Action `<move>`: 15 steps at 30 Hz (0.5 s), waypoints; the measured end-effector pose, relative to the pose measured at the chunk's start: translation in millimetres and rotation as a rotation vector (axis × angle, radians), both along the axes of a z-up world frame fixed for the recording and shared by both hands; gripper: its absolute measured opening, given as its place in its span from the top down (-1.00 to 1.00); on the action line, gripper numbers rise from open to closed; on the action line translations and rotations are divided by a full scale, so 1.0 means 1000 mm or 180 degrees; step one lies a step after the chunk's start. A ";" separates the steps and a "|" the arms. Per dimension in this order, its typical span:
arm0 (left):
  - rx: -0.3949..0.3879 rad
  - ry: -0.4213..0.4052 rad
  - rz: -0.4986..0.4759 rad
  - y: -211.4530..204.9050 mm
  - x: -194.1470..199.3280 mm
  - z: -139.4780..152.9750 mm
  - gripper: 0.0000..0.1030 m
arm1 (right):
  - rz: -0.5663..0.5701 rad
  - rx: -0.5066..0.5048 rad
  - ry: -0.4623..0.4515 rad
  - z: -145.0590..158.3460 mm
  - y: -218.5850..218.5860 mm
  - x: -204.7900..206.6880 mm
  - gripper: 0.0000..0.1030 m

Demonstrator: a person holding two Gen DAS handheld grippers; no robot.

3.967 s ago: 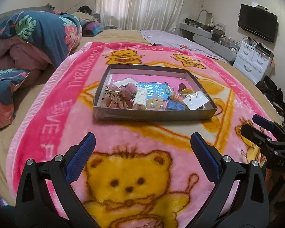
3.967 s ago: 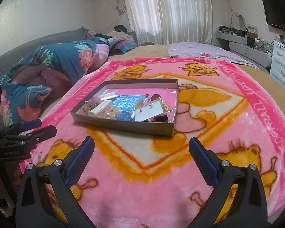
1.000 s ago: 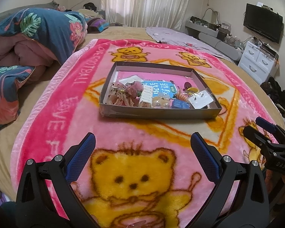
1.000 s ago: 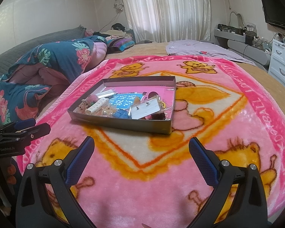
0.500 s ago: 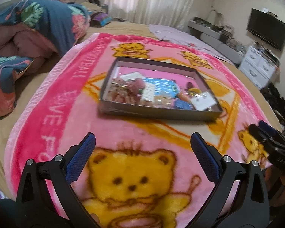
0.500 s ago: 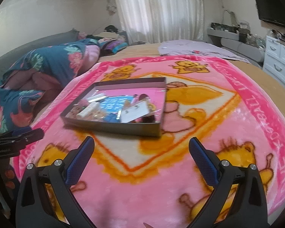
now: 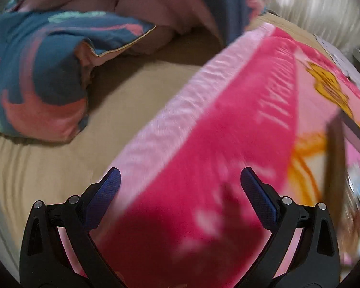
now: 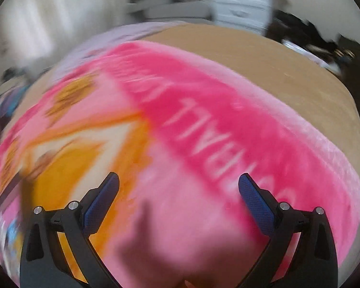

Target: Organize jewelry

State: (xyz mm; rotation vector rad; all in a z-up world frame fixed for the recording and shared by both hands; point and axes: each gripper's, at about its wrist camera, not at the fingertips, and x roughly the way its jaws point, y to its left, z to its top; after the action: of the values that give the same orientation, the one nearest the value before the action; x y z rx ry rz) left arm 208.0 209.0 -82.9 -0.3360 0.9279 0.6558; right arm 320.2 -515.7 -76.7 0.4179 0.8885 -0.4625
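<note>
Both views are motion-blurred. My left gripper (image 7: 180,182) is open and holds nothing, hovering low over the left border of the pink bear blanket (image 7: 216,144). The grey jewelry box (image 7: 336,158) shows only as a corner at the far right of the left wrist view, its contents a blur. My right gripper (image 8: 178,184) is open with nothing in it, low over the blanket's (image 8: 192,168) right side. A sliver of the box (image 8: 9,206) sits at the far left edge of the right wrist view.
A blue floral quilt (image 7: 36,72) is heaped on the tan bed sheet (image 7: 108,110) to the left. On the right, bare tan sheet (image 8: 288,67) runs to the bed edge, with a white dresser (image 8: 242,0) and dark clutter (image 8: 324,45) beyond.
Both grippers have swung sharply outward and down toward the blanket, left one to the left, right one to the right. The box has slid from centre view to the frame edges. Jaws stay open.
</note>
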 end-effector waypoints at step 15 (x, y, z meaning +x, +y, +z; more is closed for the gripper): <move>-0.0023 0.0085 0.0137 0.022 -0.002 -0.028 -0.84 | -0.0033 -0.0442 0.0207 -0.031 -0.004 0.010 -0.92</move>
State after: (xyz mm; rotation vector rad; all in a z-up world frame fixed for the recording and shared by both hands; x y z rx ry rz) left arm 205.9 230.9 -111.0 -0.3550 0.9509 0.6979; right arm 330.4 -520.1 -107.4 0.2817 0.9113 -0.5465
